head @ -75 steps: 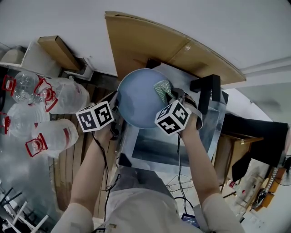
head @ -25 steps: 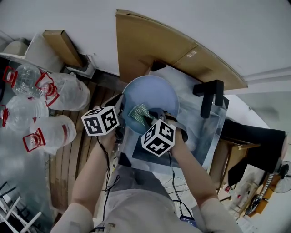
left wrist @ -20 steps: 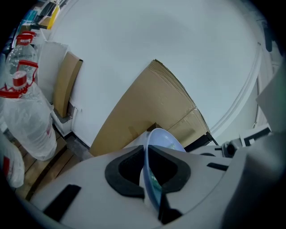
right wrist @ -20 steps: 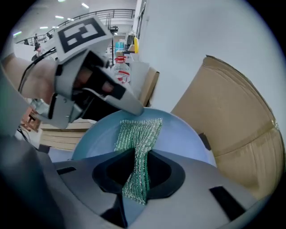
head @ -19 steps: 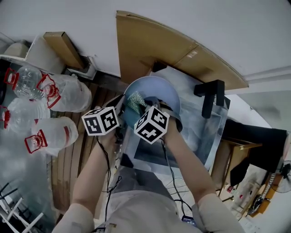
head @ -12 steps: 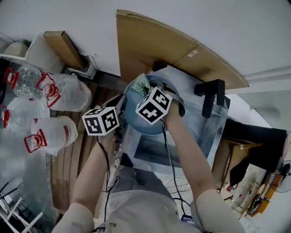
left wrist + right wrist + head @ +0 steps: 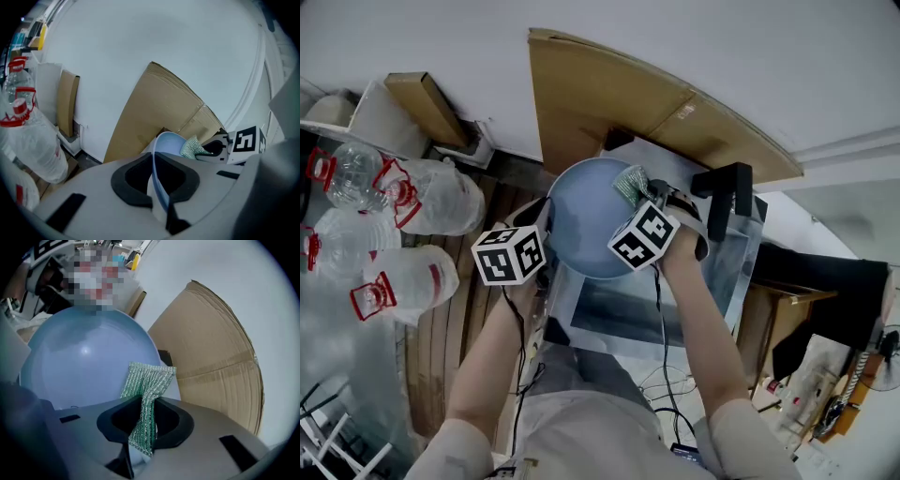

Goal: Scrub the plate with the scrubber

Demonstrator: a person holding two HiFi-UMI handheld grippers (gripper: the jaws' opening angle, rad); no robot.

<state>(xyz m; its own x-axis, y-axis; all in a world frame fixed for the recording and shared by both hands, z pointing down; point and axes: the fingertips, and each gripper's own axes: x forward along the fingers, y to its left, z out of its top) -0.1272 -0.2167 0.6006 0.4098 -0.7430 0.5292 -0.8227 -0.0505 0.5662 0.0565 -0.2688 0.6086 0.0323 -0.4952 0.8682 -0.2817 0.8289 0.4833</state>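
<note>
Sweeping the scrubber (image 7: 632, 184), pinched in our right gripper (image 7: 651, 193), across the plate (image 7: 581, 220) to its far rim, we've covered another stretch while our left gripper (image 7: 545, 217), jaws just tightening, clamps its edge.

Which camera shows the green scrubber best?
The right gripper view: the scrubber sits centre frame, clamped by the right gripper at the plate. The head view shows only a small green patch; the left gripper view, a corner past the plate's rim.

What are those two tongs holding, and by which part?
The left tongs, just squeezed tighter, pinch the blue plate by its rim; the right tongs clamp the green scrubber by one end.
</note>
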